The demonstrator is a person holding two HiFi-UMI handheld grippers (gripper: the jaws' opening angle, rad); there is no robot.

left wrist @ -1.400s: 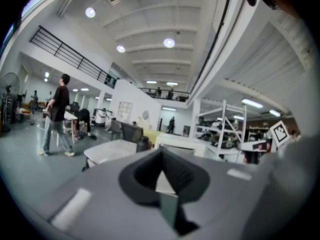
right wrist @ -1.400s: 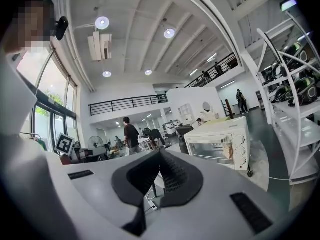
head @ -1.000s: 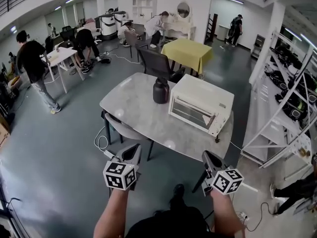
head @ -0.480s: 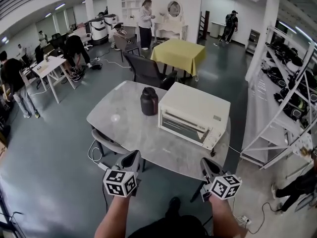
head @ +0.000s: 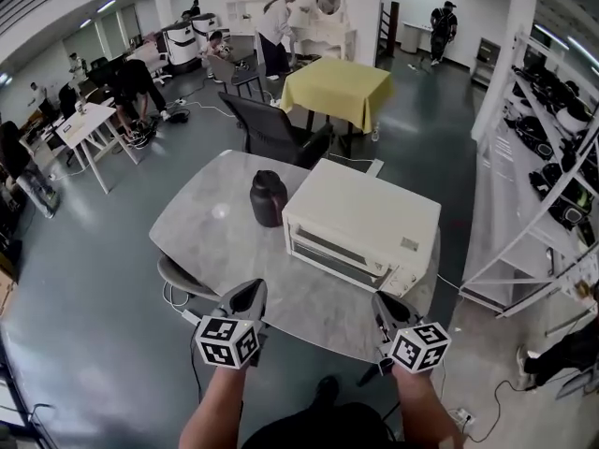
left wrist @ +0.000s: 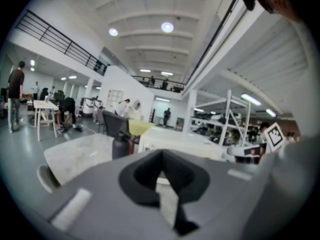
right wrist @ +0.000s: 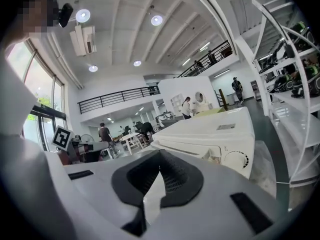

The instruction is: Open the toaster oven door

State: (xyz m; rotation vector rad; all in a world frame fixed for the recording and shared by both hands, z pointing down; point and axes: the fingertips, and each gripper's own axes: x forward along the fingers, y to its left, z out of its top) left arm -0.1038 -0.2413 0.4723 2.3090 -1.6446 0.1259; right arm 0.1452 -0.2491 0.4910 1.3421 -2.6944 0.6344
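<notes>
A white toaster oven [head: 360, 223] stands on the right half of the grey marble table [head: 206, 227], its glass door [head: 335, 253] closed and facing me. Both grippers hover at the table's near edge, apart from the oven. My left gripper [head: 246, 297] is shut and empty, level with the oven's left corner. My right gripper [head: 383, 305] is also shut and empty, just in front of the knob end. In the left gripper view the oven [left wrist: 175, 138] lies beyond the closed left gripper [left wrist: 160, 160]. In the right gripper view the oven [right wrist: 215, 134] fills the middle behind the closed right gripper [right wrist: 159, 170].
A dark jug [head: 268, 197] stands on the table just left of the oven. A grey chair [head: 178, 277] is tucked under the table's left side, and a black chair [head: 271, 129] with a yellow-clothed table [head: 339, 87] stands behind. White shelving [head: 547, 166] lines the right. People work at the back.
Both grippers have moved forward toward the table, staying shut. The oven and the table now appear closer and larger, with the table's near edge right at the fingertips.
</notes>
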